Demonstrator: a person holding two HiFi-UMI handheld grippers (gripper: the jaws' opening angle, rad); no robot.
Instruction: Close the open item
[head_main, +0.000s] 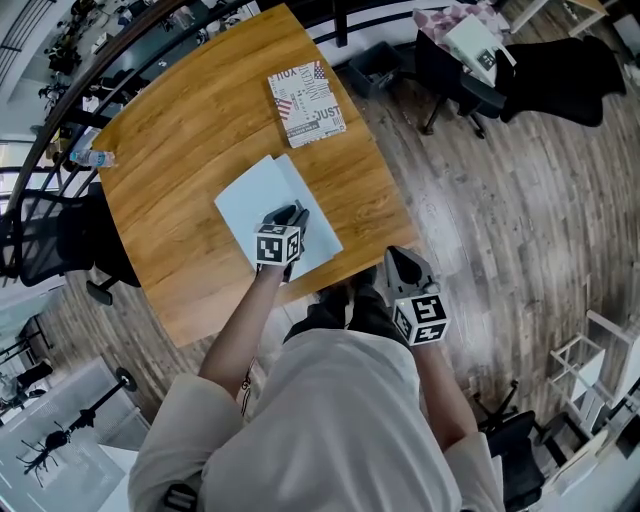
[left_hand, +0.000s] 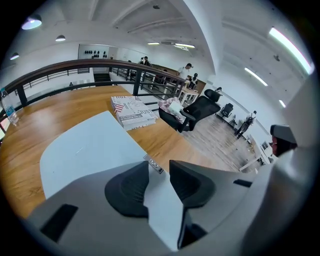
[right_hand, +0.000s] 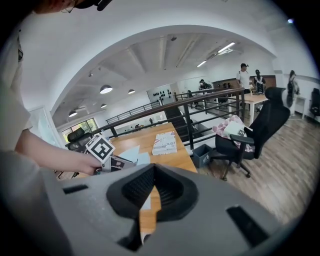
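1. Locate the work. The pale blue folder lies open and flat near the middle of the wooden table. Its crease appears to run from 12 o'clock toward 6 o'clock, though the left gripper hides its lower end.

2. Check the left gripper. It sits at the folder's 5 o'clock corner. In the left gripper view, the jaws are clamped on a leaf of the folder, and the pale sheet runs back between the pads. Judge this as the grasp step complete and the closing swing not yet begun, since both leaves look nearly flat.

3. Note the printed book. It lies at 1 o'clock from the folder, well apart, and is already closed. It should not interfere.

4. Check the right gripper. It hangs past the table edge, at 4 o'clock from the left gripper. Its jaws are drawn together on nothing, and only table shows through the slit.

5. Next move. You probably need to lift the held leaf and carry it in an arc toward 10 o'clock, over the crease. Lay it on the opposite leaf before you release. If the lower leaf slides, bring the right gripper in to pin it.
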